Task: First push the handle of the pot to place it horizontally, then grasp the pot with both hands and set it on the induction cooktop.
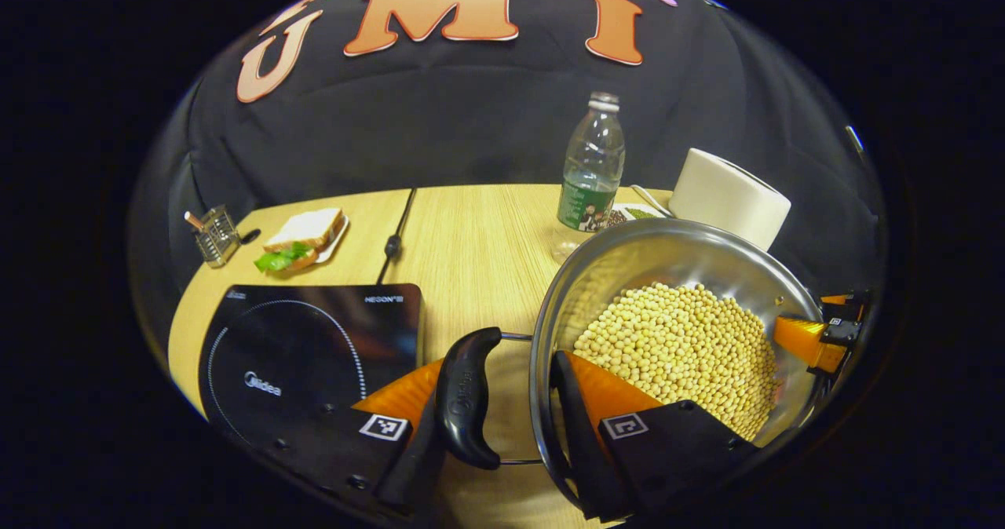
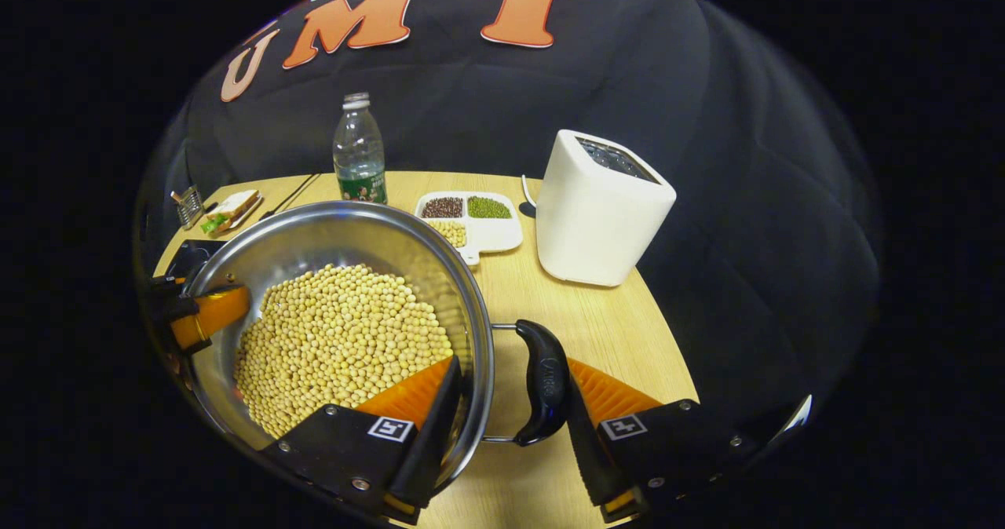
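**Jaws straddle both pot handles, pot full of beans**

Jaws of the left gripper (image 1: pixel 506 411) bracket the left handle (image 1: pixel 468 397) and rim, one finger inside the pot (image 1: pixel 667 238); whether they press is unclear. Likewise the right gripper (image 2: pixel 510 403) on its handle (image 2: pixel 545 382). The pot sits right of the cooktop (image 1: pixel 306 348), which lies at nine o'clock. Uneven lifting could spill beans (image 1: pixel 683 348). A bottle (image 1: pixel 593 164) at twelve and the white appliance (image 2: pixel 601 207) stand behind on the counter (image 1: pixel 471 231).

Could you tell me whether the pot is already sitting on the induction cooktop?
No, the pot is beside the induction cooktop, with bare wooden table showing between them.
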{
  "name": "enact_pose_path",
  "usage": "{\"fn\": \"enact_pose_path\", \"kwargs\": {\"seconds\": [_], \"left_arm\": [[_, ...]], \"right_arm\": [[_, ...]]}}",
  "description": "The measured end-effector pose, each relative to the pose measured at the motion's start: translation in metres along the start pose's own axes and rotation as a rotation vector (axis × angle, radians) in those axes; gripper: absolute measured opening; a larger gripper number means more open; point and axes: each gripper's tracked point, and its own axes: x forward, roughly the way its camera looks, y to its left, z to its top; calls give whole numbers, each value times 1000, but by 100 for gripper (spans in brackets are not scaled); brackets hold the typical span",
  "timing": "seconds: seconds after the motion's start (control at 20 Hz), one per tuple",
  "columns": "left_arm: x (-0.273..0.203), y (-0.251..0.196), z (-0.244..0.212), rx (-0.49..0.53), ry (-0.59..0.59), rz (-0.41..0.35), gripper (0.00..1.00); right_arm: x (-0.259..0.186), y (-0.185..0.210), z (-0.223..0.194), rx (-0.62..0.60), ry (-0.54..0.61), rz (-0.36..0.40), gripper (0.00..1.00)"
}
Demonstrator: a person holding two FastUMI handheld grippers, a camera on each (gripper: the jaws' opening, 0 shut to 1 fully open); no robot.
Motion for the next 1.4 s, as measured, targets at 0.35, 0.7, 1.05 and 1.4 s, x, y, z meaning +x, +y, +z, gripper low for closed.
{"fn": "enact_pose_path", "kwargs": {"seconds": [0.35, 0.7, 1.05, 1.4], "left_arm": [[-56, 54, 21, -5, -81, 56, 75], [-100, 123, 26, -68, -118, 123, 72], [-134, 186, 28, -91, -152, 190, 75], [-137, 239, 20, -117, -141, 240, 75]], "right_arm": [[-42, 46, 24, -18, -74, 47, 72], [-85, 108, 46, -48, -128, 111, 67], [-103, 168, 59, -62, -150, 165, 68], [-101, 220, 65, -89, -145, 209, 67]]}}
